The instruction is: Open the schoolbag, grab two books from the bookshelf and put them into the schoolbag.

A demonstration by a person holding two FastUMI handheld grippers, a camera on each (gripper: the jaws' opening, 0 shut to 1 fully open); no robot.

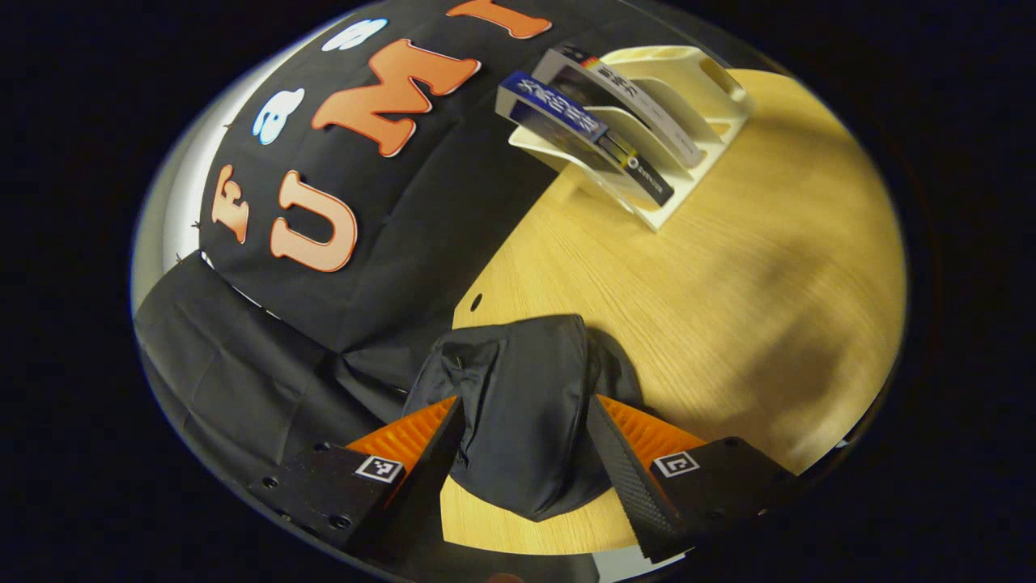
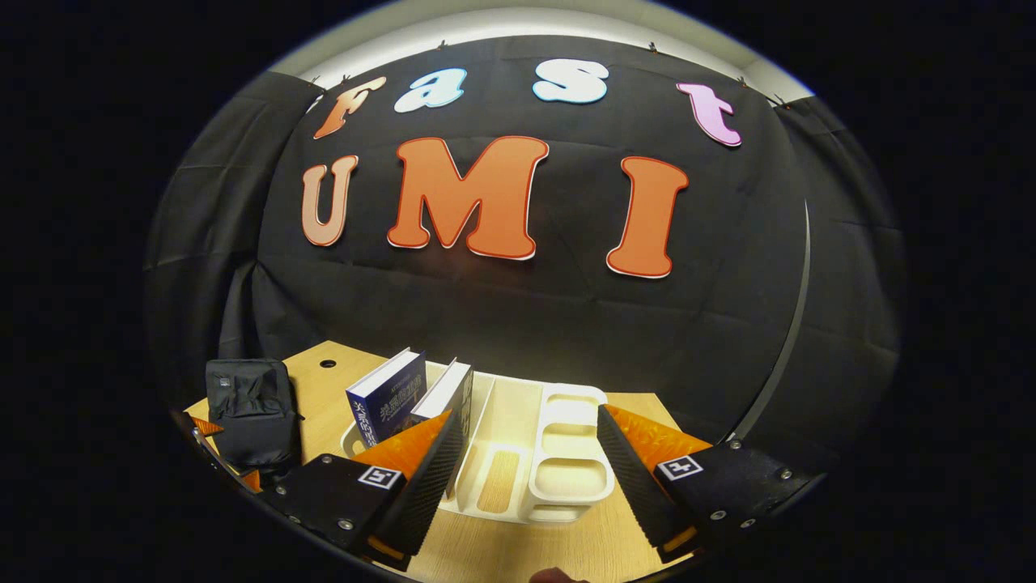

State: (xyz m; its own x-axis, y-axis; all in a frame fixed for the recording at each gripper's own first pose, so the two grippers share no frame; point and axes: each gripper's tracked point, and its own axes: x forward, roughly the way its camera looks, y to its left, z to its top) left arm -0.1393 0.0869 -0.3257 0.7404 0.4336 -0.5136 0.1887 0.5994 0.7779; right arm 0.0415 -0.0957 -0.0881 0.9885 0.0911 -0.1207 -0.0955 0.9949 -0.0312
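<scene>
The black schoolbag (image 1: 522, 397) lies closed on the wooden table, between the fingers of my left gripper (image 1: 526, 453). That gripper is open, one finger on each side of the bag and close against its cloth. Farther back stands the white bookshelf (image 1: 696, 89) with a blue book (image 1: 579, 134) and a grey-spined book (image 1: 627, 93) leaning in its slots. In the right gripper view, my right gripper (image 2: 526, 470) is open and empty just in front of the bookshelf (image 2: 566, 478). The blue book (image 2: 388, 397) and the second book (image 2: 449, 389) stand at its left end, the schoolbag (image 2: 251, 413) far left.
The wooden table (image 1: 728, 283) has bare surface to the right of the bag and in front of the shelf. A small round hole (image 1: 475, 302) sits near the table's back edge. The black cloth wall hangs directly behind the table.
</scene>
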